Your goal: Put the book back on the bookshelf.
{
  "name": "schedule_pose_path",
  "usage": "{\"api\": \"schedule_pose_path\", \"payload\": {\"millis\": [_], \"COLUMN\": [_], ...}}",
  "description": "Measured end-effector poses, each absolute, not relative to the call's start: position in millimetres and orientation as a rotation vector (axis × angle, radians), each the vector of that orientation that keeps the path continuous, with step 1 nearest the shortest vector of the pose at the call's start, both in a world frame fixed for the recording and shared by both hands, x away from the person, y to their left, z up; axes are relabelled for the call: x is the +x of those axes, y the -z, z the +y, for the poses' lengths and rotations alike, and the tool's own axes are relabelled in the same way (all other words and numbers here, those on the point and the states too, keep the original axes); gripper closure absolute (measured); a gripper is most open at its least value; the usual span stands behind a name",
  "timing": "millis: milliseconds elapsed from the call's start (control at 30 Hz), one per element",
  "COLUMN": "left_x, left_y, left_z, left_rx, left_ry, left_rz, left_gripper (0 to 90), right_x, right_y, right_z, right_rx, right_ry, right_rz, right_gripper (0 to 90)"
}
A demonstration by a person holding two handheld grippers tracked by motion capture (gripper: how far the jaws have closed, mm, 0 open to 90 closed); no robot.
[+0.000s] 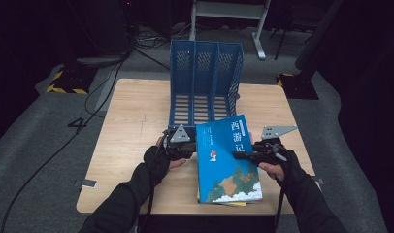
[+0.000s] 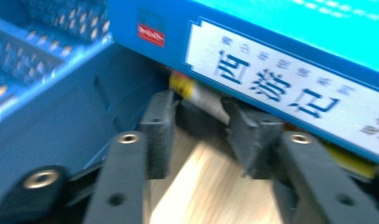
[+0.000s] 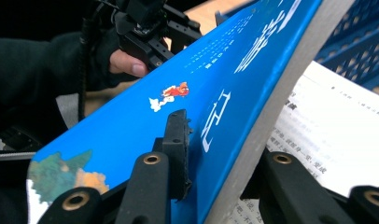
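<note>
A blue book point(image 1: 229, 160) with a painted cover and white characters is tilted up off the wooden table point(image 1: 132, 121). My right gripper point(image 1: 248, 155) is shut on its right edge: in the right gripper view one finger point(image 3: 178, 140) presses the cover point(image 3: 131, 130) and the other jaw sits under the page edge. My left gripper point(image 1: 185, 148) stands open at the book's spine point(image 2: 271, 79), its jaws just below it. Beneath lies a second book with a yellow edge point(image 1: 229, 203), whose corner point(image 2: 197, 91) is just beyond the left fingertips.
A blue three-slot file rack point(image 1: 205, 82) stands upright at the back centre of the table, its base point(image 2: 47, 70) close to my left gripper. A white printed page point(image 3: 327, 130) lies under the lifted book. Cables and a desk frame are on the floor behind.
</note>
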State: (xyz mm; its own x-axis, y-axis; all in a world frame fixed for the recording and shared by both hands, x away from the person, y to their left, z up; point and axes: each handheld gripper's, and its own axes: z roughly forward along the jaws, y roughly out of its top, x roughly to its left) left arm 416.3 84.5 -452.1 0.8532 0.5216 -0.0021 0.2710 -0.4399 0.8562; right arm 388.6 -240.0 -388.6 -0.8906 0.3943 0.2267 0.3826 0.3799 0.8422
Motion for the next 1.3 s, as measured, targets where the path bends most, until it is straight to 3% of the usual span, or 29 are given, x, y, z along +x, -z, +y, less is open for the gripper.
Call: {"api": "schedule_pose_path", "payload": {"millis": [100,233,533,1300], "left_x": [418,418,422,448], "left_y": [443,433,416,343], "left_z": [82,77,66,86], "left_rx": [2.044,2.030,1.947,1.857], "left_ry": [-0.303,-0.294,-0.206,-0.320], "left_rz": [0.549,0.524,0.494,0.535], "left_gripper": [68.1,80.0,89.4,90.0], "right_x": [382,378,366,370], "right_y": [380,373,359,340], "right_z": [-243,-248,-261,-240], "right_rx": [0.695,0.680,0.669,0.566], "right_ry": [-1.581,-1.588,-1.650,-1.604], "right_rz": [2.566,2.528,2.463,2.222], "right_gripper": [71.8,71.8,74.1,80.7]}}
